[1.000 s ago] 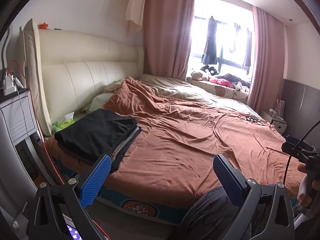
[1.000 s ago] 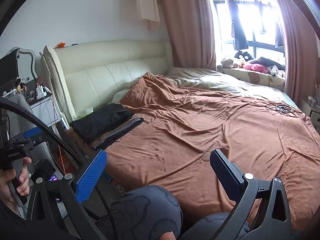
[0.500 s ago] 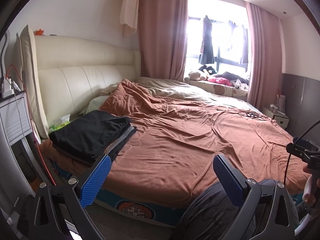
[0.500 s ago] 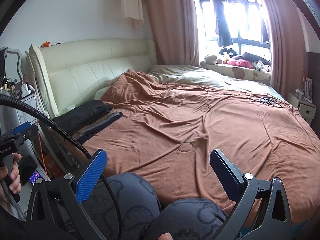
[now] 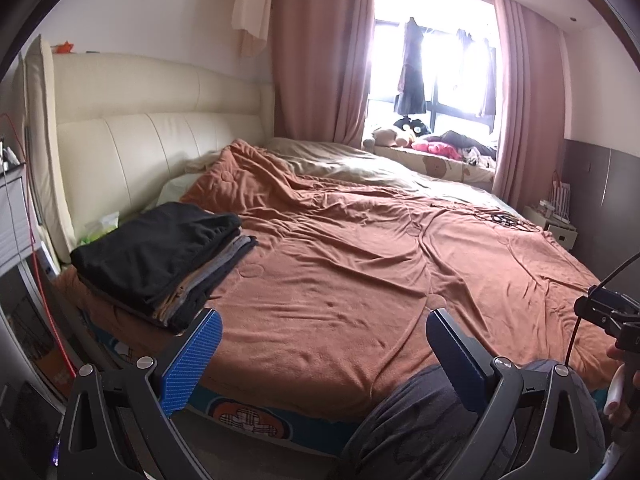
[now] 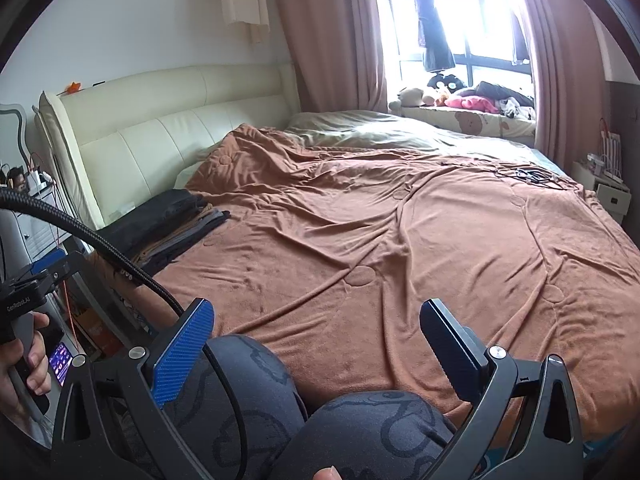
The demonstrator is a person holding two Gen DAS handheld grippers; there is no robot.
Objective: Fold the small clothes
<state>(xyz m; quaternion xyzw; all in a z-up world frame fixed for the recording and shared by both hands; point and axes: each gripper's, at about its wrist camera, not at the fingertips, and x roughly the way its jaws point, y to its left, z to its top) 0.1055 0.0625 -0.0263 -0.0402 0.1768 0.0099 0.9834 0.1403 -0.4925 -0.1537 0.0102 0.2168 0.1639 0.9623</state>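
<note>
Folded clothes stack (image 5: 160, 256) on bed, left-front of left tool (image 5: 324, 356); untouched

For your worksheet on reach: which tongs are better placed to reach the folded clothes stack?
Probably the left tongs: the folded clothes stack lies just beyond their left finger. From the right tongs it sits farther off.

Open blanket (image 5: 360, 280) beside clothes stack (image 5: 160, 256)

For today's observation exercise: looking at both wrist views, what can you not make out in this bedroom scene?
- Stack of folded clothes: lower layers hidden under the black top piece; count unclear, both views.
- Cables on the blanket: too small to identify.
- Windowsill items: washed out by window glare.
- Phone screen: partly hidden by the hand.
</note>
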